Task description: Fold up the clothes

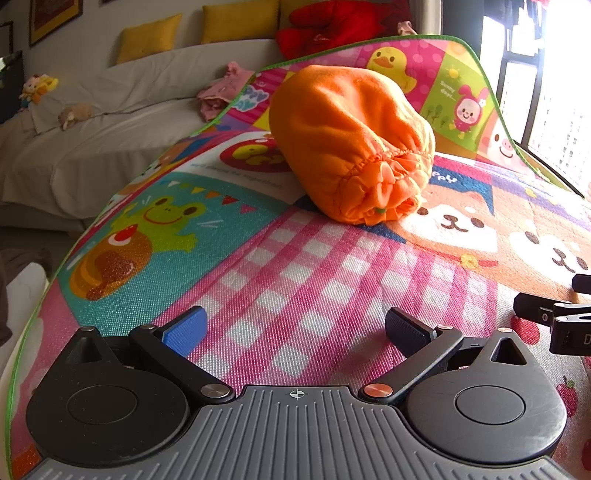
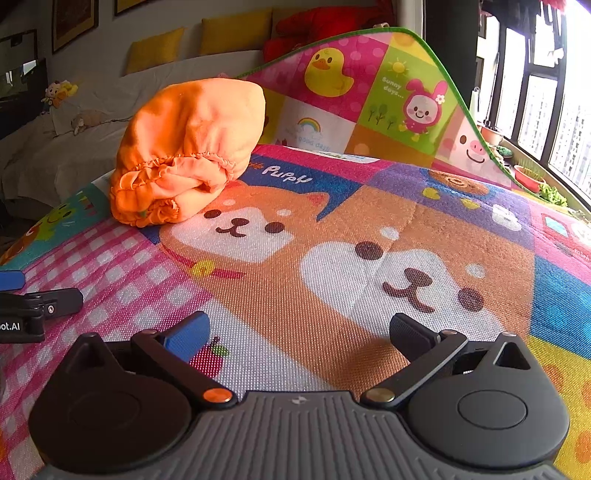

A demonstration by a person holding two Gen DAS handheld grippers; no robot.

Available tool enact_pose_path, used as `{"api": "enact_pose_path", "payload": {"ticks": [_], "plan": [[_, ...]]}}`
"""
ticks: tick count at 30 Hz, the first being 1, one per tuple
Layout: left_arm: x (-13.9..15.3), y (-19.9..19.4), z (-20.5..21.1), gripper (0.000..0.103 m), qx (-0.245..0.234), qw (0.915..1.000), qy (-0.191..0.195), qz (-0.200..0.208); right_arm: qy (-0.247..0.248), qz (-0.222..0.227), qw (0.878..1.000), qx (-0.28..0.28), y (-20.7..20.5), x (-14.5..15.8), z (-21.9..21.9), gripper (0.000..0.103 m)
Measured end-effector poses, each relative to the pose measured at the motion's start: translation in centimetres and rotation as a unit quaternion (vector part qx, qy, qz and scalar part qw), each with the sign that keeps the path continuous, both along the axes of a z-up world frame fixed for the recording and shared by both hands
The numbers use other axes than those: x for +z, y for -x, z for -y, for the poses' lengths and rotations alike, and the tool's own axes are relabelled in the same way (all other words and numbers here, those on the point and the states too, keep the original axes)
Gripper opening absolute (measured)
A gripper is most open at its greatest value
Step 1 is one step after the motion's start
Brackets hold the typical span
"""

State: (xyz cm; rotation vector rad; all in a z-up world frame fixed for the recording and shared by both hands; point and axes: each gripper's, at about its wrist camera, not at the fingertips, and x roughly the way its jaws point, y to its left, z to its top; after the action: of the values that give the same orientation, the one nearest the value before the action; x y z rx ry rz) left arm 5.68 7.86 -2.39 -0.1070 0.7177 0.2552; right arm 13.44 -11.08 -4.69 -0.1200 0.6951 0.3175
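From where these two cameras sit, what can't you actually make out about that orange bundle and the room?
- Orange garment: rolled up in both views, so its type and inner layers are hidden.
- Its far side: blocked by its own bulk.
- Pink clothes on the sofa: too small, partly behind the play mat edge.
- Outside the window: washed out by glare.

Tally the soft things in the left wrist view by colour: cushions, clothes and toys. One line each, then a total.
Orange: 1, the rolled orange garment on the play mat.
Yellow: 2, the sofa cushions.
Red: 1, the red plush heap.
Pink: 1, the pink clothes.
Small stuffed toys: 2.
Total: 7
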Motion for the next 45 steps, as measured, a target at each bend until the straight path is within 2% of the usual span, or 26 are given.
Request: {"api": "enact_pose_path", "payload": {"ticks": [9,14,19,22,45], "plan": [[0.0,0.0,0.0,0.103,-0.002,1.0000,-0.001,-0.002,0.004,0.003,1.000,-0.002,-0.4,0.0,-0.5,0.103],[0.0,0.0,0.0,0.103,-0.003,1.0000,-0.001,-0.002,0.023,0.020,1.000,-0.002,0.1,0.1,-1.1,0.103],[0.0,0.0,-0.1,0.103,-0.003,1.0000,0.000,-0.002,-0.020,0.001,1.000,-0.003,-0.5,0.0,0.2,0.103],[-0.1,0.0,-0.1,0.103,-0.003,1.0000,-0.002,-0.002,0.004,0.006,1.000,-0.002,-0.3,-0.1,-0.6,0.103],[0.0,0.0,-0.2,0.103,-0.004,1.0000,0.006,0.001,-0.002,0.003,1.000,-0.002,-0.4,-0.1,-0.5,0.103]]}}
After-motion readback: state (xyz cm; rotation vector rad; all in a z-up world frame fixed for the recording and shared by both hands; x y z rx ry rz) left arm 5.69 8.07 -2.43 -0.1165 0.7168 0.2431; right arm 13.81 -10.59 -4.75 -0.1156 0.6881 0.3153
